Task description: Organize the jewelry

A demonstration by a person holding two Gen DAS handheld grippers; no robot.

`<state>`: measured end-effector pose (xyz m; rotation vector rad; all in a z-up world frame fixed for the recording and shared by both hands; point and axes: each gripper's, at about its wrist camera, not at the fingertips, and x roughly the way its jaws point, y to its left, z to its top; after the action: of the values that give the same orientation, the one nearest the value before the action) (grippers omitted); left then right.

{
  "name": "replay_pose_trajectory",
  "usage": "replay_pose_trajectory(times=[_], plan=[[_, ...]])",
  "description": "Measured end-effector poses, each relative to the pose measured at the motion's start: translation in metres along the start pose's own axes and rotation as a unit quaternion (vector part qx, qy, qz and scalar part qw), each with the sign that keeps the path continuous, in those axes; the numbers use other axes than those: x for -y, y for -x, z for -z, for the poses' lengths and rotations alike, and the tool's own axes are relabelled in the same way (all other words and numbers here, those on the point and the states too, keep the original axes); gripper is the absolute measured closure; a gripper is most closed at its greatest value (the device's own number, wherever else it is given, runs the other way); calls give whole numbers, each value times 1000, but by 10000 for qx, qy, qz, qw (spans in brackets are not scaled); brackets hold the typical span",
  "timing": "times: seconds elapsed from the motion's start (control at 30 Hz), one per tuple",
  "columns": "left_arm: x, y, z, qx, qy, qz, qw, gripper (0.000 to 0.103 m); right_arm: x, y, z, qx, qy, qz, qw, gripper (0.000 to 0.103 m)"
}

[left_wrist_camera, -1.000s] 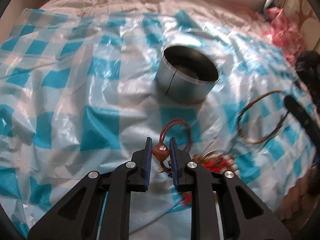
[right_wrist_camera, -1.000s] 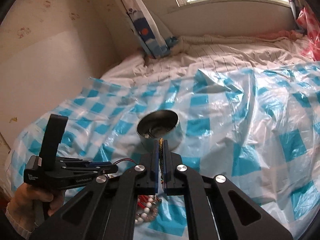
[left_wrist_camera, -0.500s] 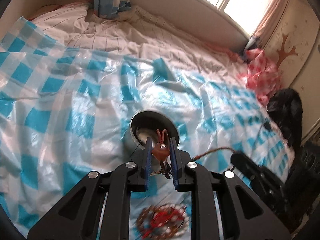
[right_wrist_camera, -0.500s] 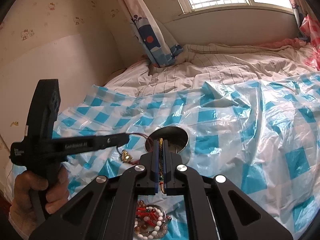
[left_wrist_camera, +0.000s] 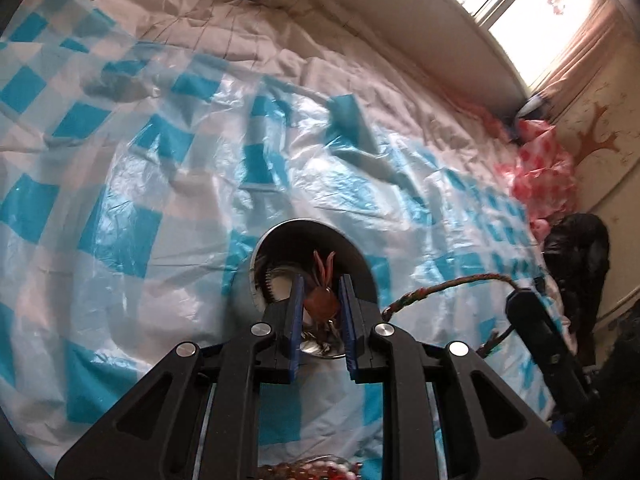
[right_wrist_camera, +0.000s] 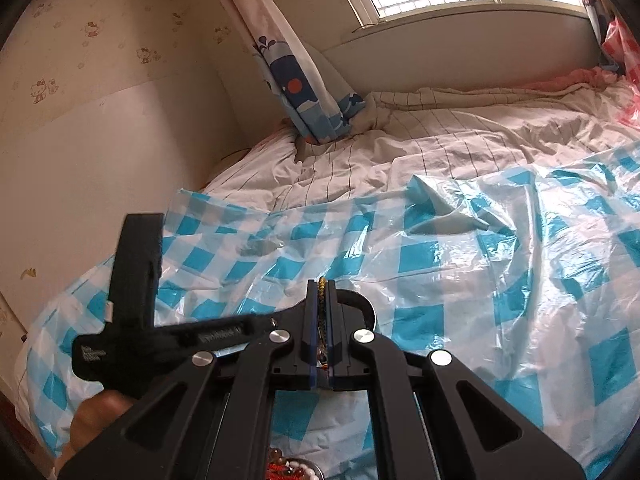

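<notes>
**Both pieces brought over the tin**

On the bed's checked plastic sheet (left_wrist_camera: 120, 200), the metal tin (left_wrist_camera: 316, 240) now sits right under the left tool (left_wrist_camera: 320, 300) — clamped on a brown bead pendant (left_wrist_camera: 320, 304). The right tool (right_wrist_camera: 321, 300) pinches a braided cord (right_wrist_camera: 321, 320) — release looks next.

White print on the left hand-held gripper (right_wrist_camera: 320, 312) body, too blurred to read.
</notes>
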<state>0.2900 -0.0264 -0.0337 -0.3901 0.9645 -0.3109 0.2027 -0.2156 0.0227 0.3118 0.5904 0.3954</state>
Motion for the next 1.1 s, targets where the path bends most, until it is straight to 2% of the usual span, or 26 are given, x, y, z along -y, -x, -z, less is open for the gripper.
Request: replay_pose_trajectory(times=[0.1, 0.3, 0.37, 0.63, 0.73, 0.83, 0.9, 1.0, 1.1], plan=[[-2, 2, 0, 22, 15, -37, 10000, 87, 2, -3, 2, -34, -44, -18, 10000, 99], [-3, 8, 0, 69, -41, -395, 9992, 84, 3, -8, 1, -38, -67, -59, 10000, 99], [-5, 15, -1, 167, -38, -488, 9987, 77, 2, -14, -2, -42, -109, -132, 9998, 99], [-20, 39, 3, 467, 7, -1044, 9934, 60, -3, -45, -5, -204, -413, -558, 9974, 99], [-23, 43, 7, 474, -33, -1221, 9914, 57, -1, -71, 7, -711, -237, -20, 9972, 98], [-25, 44, 11, 421, -53, -1273, 9910, 54, 8, -77, 12, -808, -268, 354, 9957, 96], [-24, 43, 13, 395, -90, -1303, 9906, 52, 12, -75, 12, -783, -270, 425, 9957, 94], [-20, 42, 15, 355, -223, -1402, 9892, 51, 17, -71, 14, -752, -274, 517, 9955, 82], [-17, 41, 17, 339, -351, -1514, 9873, 49, 20, -71, 14, -773, -343, 508, 9951, 79]])
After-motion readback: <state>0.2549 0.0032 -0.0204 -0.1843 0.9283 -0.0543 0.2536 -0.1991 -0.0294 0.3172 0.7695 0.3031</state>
